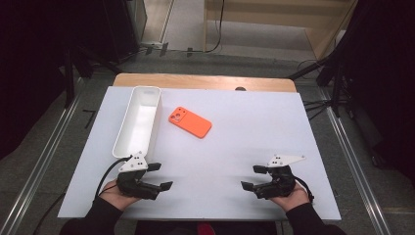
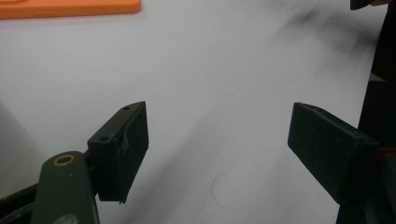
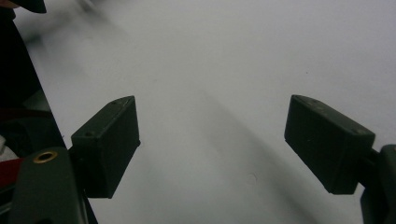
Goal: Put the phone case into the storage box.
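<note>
An orange phone (image 1: 190, 122) lies camera side up on the white table sheet (image 1: 235, 137), just right of a long white tray (image 1: 137, 120). My left gripper (image 1: 160, 176) rests near the front left of the sheet, open, with nothing between its jaws. In the left gripper view the open left gripper (image 2: 217, 149) looks over bare sheet, and the phone's edge (image 2: 70, 8) shows at the top left. My right gripper (image 1: 253, 176) rests near the front right, open and holding nothing. The right gripper view shows the right gripper (image 3: 210, 147) above plain white sheet.
The white tray is empty and runs from the back left toward my left hand. A wooden table edge (image 1: 205, 81) shows beyond the sheet. Dark stands and rails flank both sides of the table.
</note>
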The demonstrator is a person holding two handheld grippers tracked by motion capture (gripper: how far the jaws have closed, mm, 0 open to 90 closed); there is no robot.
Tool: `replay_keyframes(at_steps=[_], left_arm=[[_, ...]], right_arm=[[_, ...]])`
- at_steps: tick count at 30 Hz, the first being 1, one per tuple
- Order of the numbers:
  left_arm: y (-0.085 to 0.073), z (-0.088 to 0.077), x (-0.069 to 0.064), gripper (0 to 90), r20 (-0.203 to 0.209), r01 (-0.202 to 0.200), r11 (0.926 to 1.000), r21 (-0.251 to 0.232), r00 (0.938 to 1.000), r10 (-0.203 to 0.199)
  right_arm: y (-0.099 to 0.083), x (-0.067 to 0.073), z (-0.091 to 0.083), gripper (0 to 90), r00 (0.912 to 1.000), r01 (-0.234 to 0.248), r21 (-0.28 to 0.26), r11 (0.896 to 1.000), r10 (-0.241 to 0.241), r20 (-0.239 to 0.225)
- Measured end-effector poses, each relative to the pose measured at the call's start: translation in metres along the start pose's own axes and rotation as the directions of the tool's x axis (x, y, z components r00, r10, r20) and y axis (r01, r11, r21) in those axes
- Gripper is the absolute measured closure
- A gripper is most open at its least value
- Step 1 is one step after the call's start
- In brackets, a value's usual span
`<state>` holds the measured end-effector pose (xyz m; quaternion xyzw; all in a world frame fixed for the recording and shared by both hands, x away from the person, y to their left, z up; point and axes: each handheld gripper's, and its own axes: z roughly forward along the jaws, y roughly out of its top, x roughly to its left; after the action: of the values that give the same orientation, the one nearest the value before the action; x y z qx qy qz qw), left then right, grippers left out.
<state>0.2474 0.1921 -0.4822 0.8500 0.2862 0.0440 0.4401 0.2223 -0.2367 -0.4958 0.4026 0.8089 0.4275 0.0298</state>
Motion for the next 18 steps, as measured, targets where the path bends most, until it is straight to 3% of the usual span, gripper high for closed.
replay_keyframes(at_steps=[18], left_arm=[[-0.0010, -0.0017, -0.0011, 20.9, 0.004, -0.003, 1.0000, -0.002, 1.0000, 0.003]], right_arm=[[0.0011, -0.0004, 0.0011, 16.7, 1.0000, 0.002, 0.006, 1.000, -0.002, 0.005]])
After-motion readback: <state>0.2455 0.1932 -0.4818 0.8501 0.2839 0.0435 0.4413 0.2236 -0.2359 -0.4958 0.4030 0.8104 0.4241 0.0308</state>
